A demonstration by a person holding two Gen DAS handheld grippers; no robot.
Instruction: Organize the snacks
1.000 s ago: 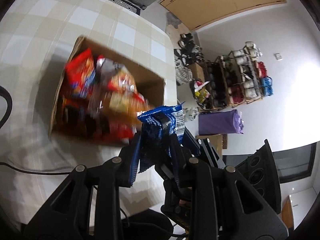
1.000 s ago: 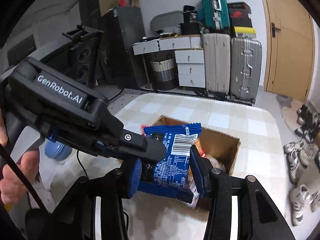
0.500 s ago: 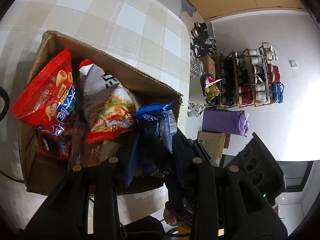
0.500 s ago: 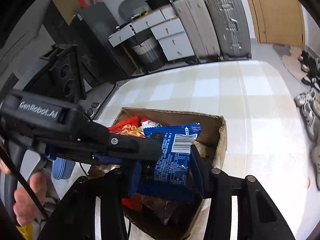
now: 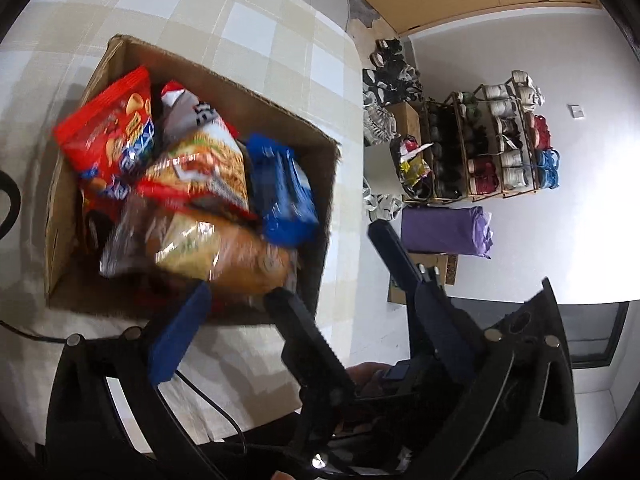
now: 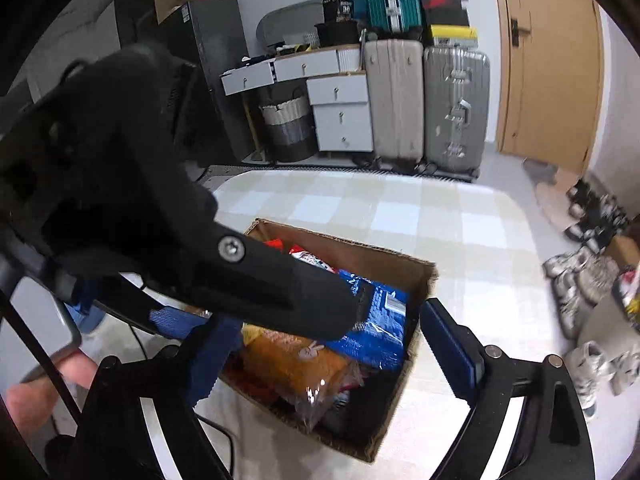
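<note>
An open cardboard box (image 5: 224, 76) of snack bags stands on the checked tablecloth (image 5: 256, 28). A blue packet (image 5: 282, 192) lies loose in the box by its right wall, beside a noodle bag (image 5: 208, 172) and a red chip bag (image 5: 112, 136). My left gripper (image 5: 312, 280) hovers at the box's near edge, its jaws opening wide with nothing between them. My right gripper (image 6: 328, 316) is over the same corner of the box (image 6: 424, 268), its jaws also opening. The blue packet (image 6: 380, 328) lies below them, untouched. The left gripper's black finger crosses the right wrist view.
A person's hand (image 6: 28, 396) holds the left gripper's handle. A black cable (image 5: 208, 400) runs over the table's near edge. Suitcases (image 6: 456, 108) and drawers stand past the table's far side. A shoe rack (image 5: 500, 152), loose shoes and a purple bag (image 5: 444, 232) are off the table's right side.
Both grippers held the blue packet together and came down over the box. Their jaws have spread and the packet has dropped into the box's right side.
</note>
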